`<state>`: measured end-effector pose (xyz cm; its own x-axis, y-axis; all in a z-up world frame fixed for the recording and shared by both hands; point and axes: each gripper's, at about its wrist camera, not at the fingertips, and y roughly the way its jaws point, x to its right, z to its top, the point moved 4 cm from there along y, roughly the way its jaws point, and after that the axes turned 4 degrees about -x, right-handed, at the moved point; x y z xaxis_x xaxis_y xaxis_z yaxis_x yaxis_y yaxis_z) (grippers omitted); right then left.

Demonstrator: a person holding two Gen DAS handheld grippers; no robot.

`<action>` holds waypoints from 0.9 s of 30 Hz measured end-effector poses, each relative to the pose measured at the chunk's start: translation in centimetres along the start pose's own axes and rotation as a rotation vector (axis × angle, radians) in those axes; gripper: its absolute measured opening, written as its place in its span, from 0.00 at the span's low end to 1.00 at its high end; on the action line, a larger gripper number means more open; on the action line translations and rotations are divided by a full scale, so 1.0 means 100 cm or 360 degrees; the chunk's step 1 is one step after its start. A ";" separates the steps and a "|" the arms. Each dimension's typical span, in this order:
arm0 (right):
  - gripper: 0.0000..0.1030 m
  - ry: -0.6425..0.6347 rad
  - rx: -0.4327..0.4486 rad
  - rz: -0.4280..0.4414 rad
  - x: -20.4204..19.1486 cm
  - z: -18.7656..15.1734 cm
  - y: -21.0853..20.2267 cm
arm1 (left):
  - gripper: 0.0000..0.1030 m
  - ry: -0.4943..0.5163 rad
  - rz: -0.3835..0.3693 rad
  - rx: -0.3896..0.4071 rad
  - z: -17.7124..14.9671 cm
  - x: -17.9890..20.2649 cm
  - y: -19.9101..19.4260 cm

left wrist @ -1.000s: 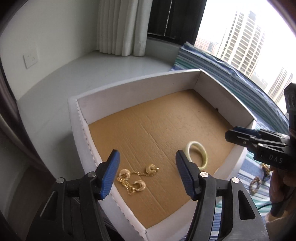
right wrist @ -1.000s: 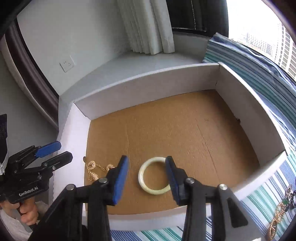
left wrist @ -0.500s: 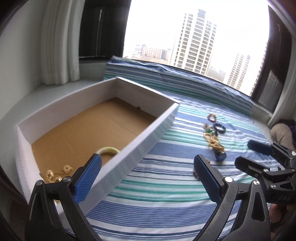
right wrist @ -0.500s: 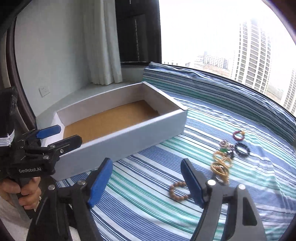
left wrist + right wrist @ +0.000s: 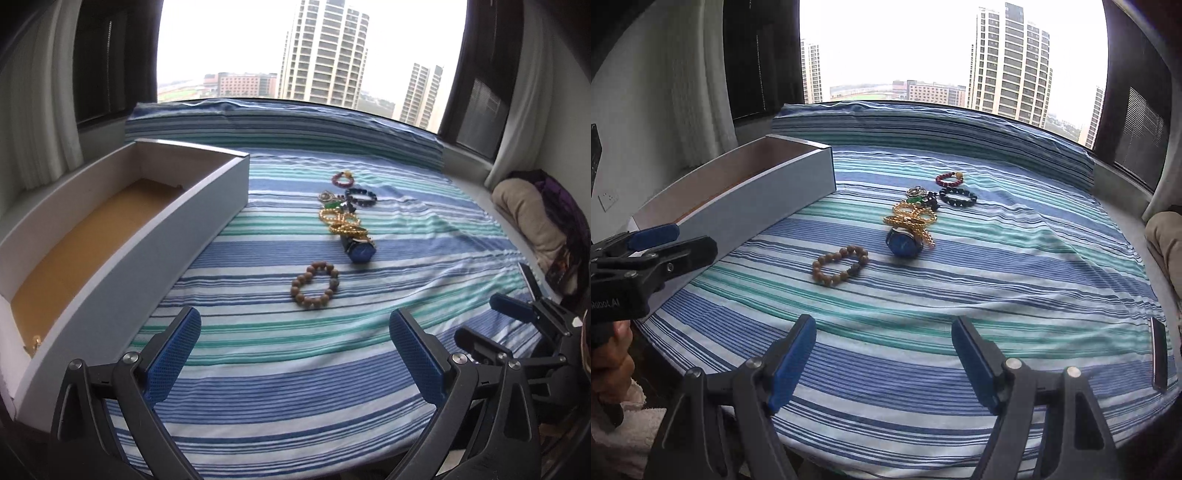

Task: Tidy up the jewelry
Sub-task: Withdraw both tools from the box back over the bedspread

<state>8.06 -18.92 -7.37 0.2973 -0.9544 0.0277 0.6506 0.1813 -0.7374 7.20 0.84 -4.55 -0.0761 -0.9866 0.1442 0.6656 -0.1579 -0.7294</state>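
A white box with a brown cardboard floor (image 5: 207,188) (image 5: 768,184) stands at the left on the striped cloth; a bit of gold chain (image 5: 36,341) shows in its near corner. A wooden bead bracelet (image 5: 314,285) (image 5: 839,264) lies nearest, then a blue watch (image 5: 360,250) (image 5: 904,242), gold bracelets (image 5: 341,221) (image 5: 911,218), a black bead bracelet (image 5: 361,196) (image 5: 957,196) and a red bead bracelet (image 5: 343,178) (image 5: 949,179). My left gripper (image 5: 293,354) is open and empty, short of the wooden bracelet. My right gripper (image 5: 882,354) is open and empty, low over the cloth.
The blue, green and white striped cloth (image 5: 295,387) covers the window seat. A beige and purple bundle (image 5: 535,225) lies at the far right. A dark flat object (image 5: 1158,354) lies at the cloth's right edge. Windows and curtains stand behind.
Both grippers have swung away from over the box to face the jewelry on the cloth. Both have opened wider. The gold chain and pale bangle stay in the box.
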 end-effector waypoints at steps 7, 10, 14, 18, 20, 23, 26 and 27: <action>0.75 -0.0011 0.0015 -0.0057 0.001 -0.010 -0.006 | 0.99 -0.0072 -0.0020 -0.0054 -0.008 -0.006 0.007; 0.75 -0.0027 0.0007 -0.0054 -0.005 -0.011 -0.005 | 0.99 -0.0086 -0.0014 -0.0075 -0.011 -0.008 0.008; 0.75 -0.0046 0.0017 -0.0042 -0.013 -0.011 -0.006 | 0.99 -0.0119 -0.0011 -0.0105 -0.017 -0.013 0.011; 0.75 -0.0064 0.0043 -0.0061 -0.016 -0.011 -0.008 | 0.99 -0.0141 -0.0001 -0.0145 -0.022 -0.016 0.015; 0.75 -0.0066 0.0046 -0.0074 -0.016 -0.011 -0.008 | 0.99 -0.0147 -0.0003 -0.0153 -0.023 -0.017 0.016; 0.75 -0.0057 0.0049 -0.0084 -0.015 -0.010 -0.008 | 0.99 -0.0141 0.0002 -0.0149 -0.022 -0.017 0.015; 0.75 -0.0057 0.0055 -0.0089 -0.014 -0.009 -0.008 | 0.99 -0.0132 0.0005 -0.0152 -0.022 -0.015 0.016; 0.75 -0.0057 0.0052 -0.0090 -0.014 -0.009 -0.008 | 0.99 -0.0130 0.0004 -0.0159 -0.022 -0.015 0.017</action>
<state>6.54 -17.94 -7.44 0.2841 -0.9542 0.0932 0.6895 0.1358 -0.7115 6.80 1.95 -7.49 -0.0110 -0.9811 0.1931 0.5881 -0.1625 -0.7923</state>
